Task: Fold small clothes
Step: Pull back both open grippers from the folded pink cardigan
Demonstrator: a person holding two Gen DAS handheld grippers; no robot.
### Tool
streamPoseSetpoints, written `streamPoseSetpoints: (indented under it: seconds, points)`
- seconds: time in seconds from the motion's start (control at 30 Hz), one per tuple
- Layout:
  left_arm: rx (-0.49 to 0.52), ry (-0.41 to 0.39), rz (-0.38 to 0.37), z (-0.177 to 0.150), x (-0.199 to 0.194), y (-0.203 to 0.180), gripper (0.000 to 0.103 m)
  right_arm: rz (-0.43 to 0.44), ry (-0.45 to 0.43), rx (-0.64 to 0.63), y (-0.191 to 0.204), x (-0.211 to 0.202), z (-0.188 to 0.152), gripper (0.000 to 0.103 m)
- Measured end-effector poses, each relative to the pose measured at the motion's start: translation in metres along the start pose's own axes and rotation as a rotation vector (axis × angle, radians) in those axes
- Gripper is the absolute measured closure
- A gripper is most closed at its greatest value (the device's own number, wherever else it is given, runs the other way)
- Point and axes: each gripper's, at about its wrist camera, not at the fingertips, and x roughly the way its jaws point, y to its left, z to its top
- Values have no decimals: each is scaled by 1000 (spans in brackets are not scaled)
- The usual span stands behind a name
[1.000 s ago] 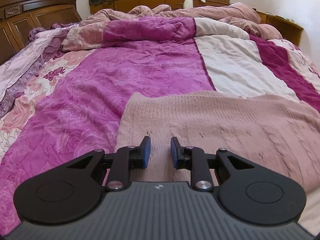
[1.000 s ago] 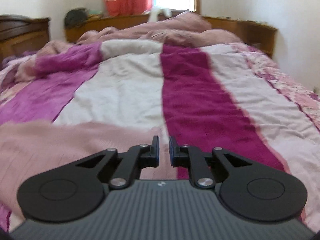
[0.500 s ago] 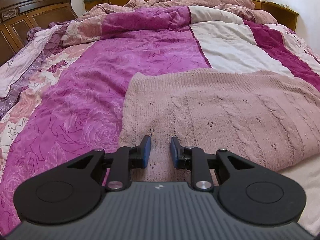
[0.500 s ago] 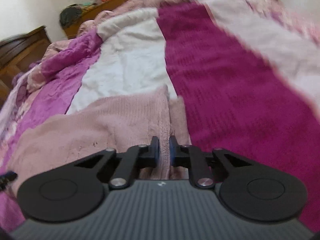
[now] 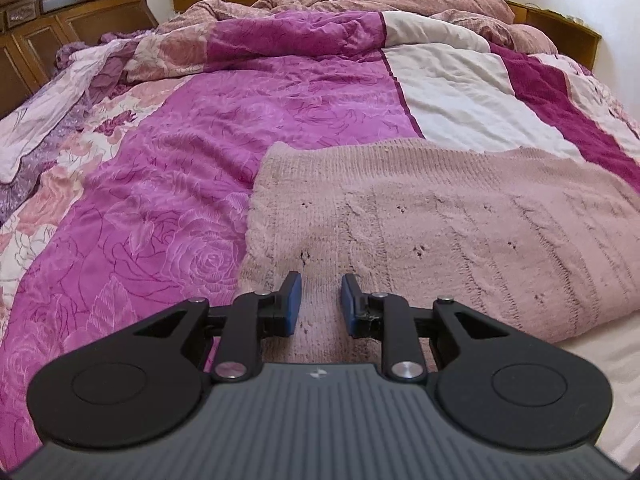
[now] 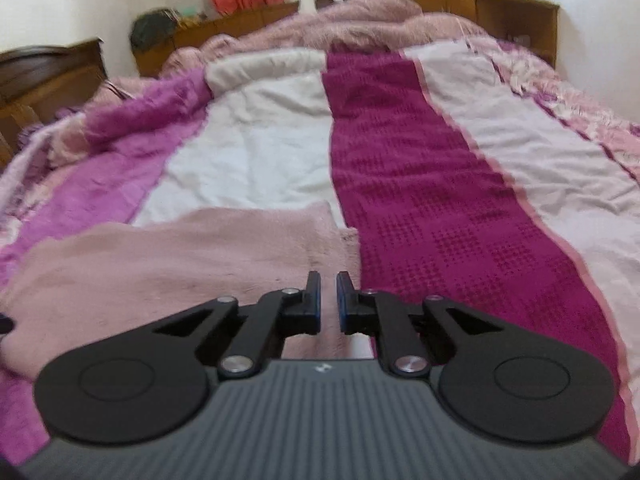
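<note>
A pale pink knitted garment (image 5: 440, 232) lies flat on the bed, folded into a wide band. My left gripper (image 5: 320, 300) is open with a small gap and hovers over the garment's near left part, holding nothing. In the right wrist view the same garment (image 6: 192, 256) fills the lower left. My right gripper (image 6: 328, 300) sits over its right end near the edge, jaws a narrow gap apart, with nothing visibly between them.
The bed is covered by a patchwork quilt of magenta (image 5: 224, 136), white (image 6: 248, 160) and dark crimson (image 6: 432, 208) stripes. A crumpled pink duvet (image 5: 380, 4) lies at the far end. A dark wooden headboard (image 5: 60, 20) stands at the left.
The right gripper, tilted down close over the garment's right edge half a second ago, has lifted and levelled, its jaws slightly wider. The left gripper tipped down over the garment and stays open.
</note>
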Motion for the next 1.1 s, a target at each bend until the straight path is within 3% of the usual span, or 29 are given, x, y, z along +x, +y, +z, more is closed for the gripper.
streamPoseSetpoints:
  seconds: [0.13,0.3,0.67,0.7,0.83,0.97,1.1]
  points:
    - [-19,4,-11,-3,-10,1,75,69,25,5,1,-19,-19,91]
    - [-22,20,1,-8,-10,1,75,45,96,59,-7,-6,-50,92]
    - [-82,32,4,-9,-44,-4,75,39,39,172,-11,-17,-58,92]
    - [-85,33,5,-10,-48,-5,74,47,39,183,-13,-19,-58,91]
    - [-96,37,-5,-13,-61,-13,73,82,27,214,-16,-30,-58,62]
    - [-89,39,-7,-15,-72,-27,52,76,17,204,-15,-42,-57,62]
    - [-63,35,2,-16,-80,-42,50,68,15,233,-22,-51,-57,62]
